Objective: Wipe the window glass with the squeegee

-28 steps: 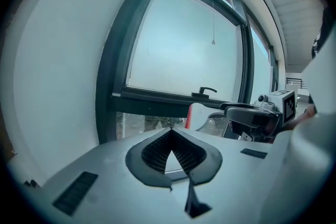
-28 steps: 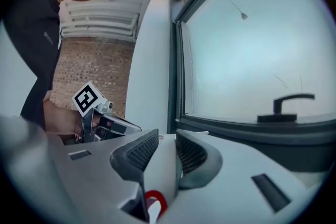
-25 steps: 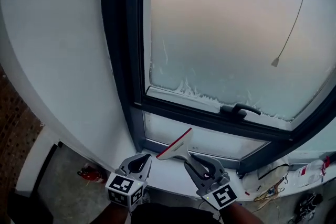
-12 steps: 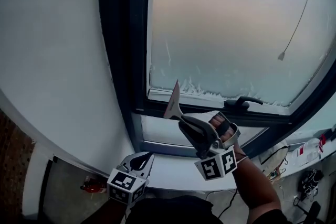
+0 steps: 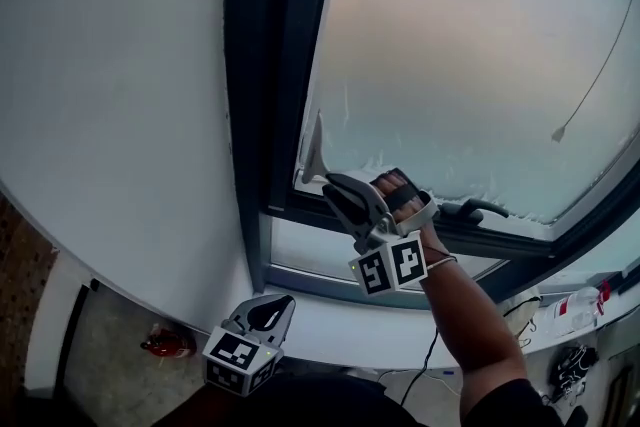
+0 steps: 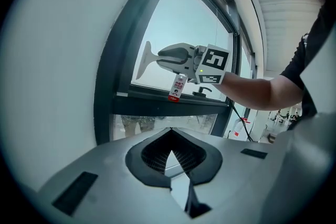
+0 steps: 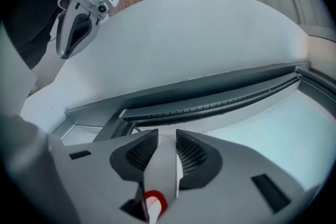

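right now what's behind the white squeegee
Behind the white squeegee held in the right gripper lie frosted window glass and its dark frame. The blade covers the strip directly behind it.

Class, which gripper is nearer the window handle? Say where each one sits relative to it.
Right. The right gripper, shut on the squeegee, is just left of the window handle, about level with it. The left gripper hangs well below it and farther left.
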`<state>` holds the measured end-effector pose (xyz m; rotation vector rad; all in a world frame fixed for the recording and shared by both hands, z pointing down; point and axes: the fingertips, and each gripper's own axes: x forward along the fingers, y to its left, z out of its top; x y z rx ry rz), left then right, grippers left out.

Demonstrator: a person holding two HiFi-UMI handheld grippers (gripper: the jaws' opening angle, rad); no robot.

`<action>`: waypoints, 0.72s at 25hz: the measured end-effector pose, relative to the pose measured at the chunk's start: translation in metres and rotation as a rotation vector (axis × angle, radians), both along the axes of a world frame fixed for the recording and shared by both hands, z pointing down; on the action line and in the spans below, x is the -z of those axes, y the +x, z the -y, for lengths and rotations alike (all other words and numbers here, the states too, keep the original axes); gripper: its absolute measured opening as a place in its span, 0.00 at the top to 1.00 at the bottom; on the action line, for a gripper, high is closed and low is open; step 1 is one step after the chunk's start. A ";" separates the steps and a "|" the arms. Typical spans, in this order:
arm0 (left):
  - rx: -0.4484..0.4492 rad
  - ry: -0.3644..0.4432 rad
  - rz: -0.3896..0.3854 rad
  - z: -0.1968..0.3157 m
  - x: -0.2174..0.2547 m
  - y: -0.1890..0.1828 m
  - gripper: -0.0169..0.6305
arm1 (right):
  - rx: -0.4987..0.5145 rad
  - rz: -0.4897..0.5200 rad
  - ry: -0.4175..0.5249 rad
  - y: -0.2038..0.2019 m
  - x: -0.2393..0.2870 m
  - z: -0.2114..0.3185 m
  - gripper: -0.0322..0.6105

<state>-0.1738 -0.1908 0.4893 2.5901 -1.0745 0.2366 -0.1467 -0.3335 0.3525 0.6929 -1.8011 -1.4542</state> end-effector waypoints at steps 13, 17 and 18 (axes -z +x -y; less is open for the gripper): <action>0.090 -0.034 -0.024 0.014 -0.001 -0.002 0.97 | 0.033 -0.055 0.093 -0.004 -0.012 0.020 0.81; 0.103 -0.025 -0.028 0.016 0.002 0.001 0.97 | 0.048 -0.067 0.109 -0.004 -0.018 0.022 0.81; 0.106 -0.023 -0.027 0.016 0.002 0.002 0.97 | 0.050 -0.064 0.110 -0.003 -0.019 0.022 0.81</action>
